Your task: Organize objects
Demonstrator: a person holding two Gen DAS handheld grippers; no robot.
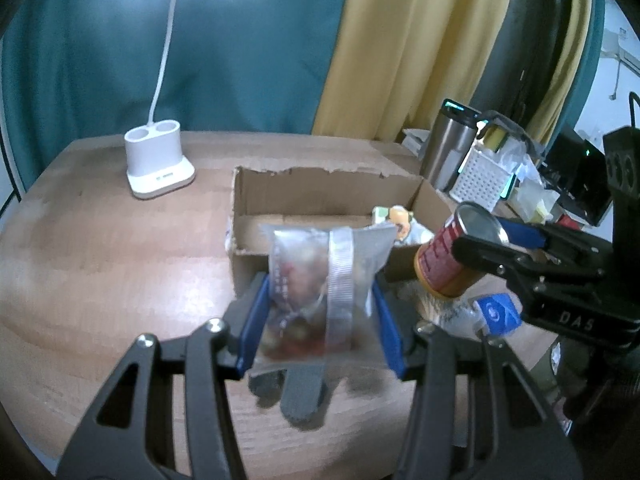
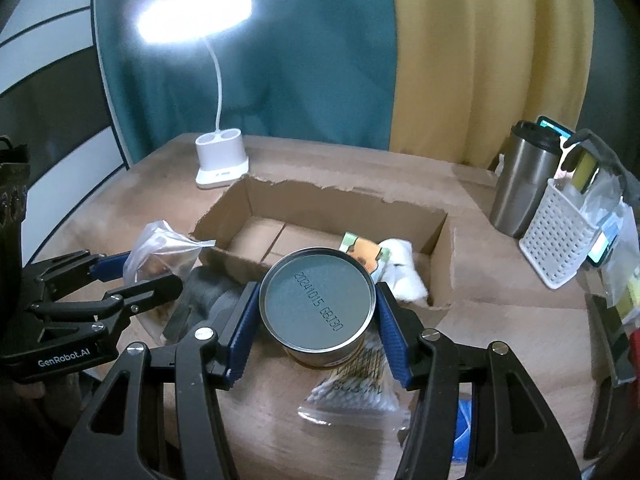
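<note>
My left gripper (image 1: 320, 316) is shut on a clear snack bag (image 1: 320, 288) with reddish contents, held above the table just in front of the open cardboard box (image 1: 324, 190). My right gripper (image 2: 318, 312) is shut on a tin can (image 2: 318, 300) with a red and gold label, its date-stamped end toward the camera, near the box's front right corner. The can (image 1: 444, 256) and right gripper (image 1: 496, 248) show in the left view; the left gripper (image 2: 136, 276) and bag (image 2: 160, 248) show in the right view. The box (image 2: 436, 240) holds a small carton (image 2: 362, 252) and a white bundle (image 2: 404, 276).
A white desk lamp (image 1: 158, 164) stands at the back left. A steel tumbler (image 2: 520, 184) and a white perforated basket (image 2: 560, 236) of items stand right. A bag of cotton swabs (image 2: 356, 384) and a dark grey object (image 2: 204, 300) lie before the box.
</note>
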